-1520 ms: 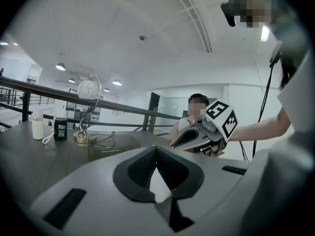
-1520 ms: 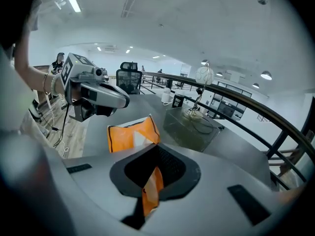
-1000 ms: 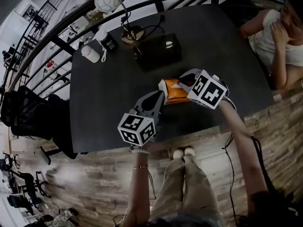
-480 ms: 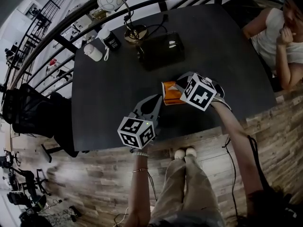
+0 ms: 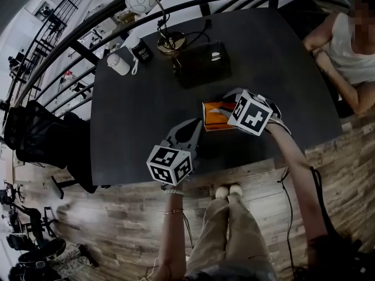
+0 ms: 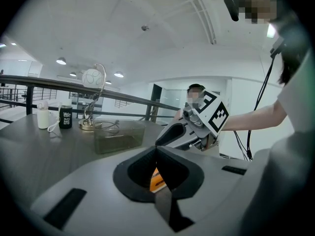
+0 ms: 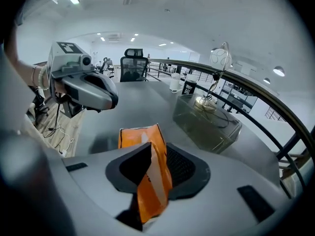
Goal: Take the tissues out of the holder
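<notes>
Two tools were over the dark tabletop (image 5: 135, 116). The right tool (image 5: 224, 105) was clamped on the orange plastic tissue pack (image 5: 214, 116). In the right gripper view the pack was pinched edge-on between both pads, with one end sticking out past the tips and the rest running back between the jaws.

The pack was outside the clear rectangular plastic holder (image 5: 202, 63), on the person's side of it and not touching it. I couldn't tell whether the pack's free end rested on the tabletop or hung just above it.

The left tool (image 5: 195, 126) had its jaws together with nothing between them. Only a sliver of orange showed past the tips in the left gripper view. Its tips sat just beside the pack's left edge, and the right gripper view showed them apart from it.

The holder stood upright toward the far side of the tabletop, just in front of the round brass base of a desk lamp with a white globe shade (image 5: 140, 0). A black can (image 5: 142, 51) and a small white bottle (image 5: 119, 65) stood left of the lamp base, near each other.

A second person (image 5: 351, 51) sat at the far right corner. A black mesh office chair (image 5: 35, 139) stood off the left edge of the tabletop.
</notes>
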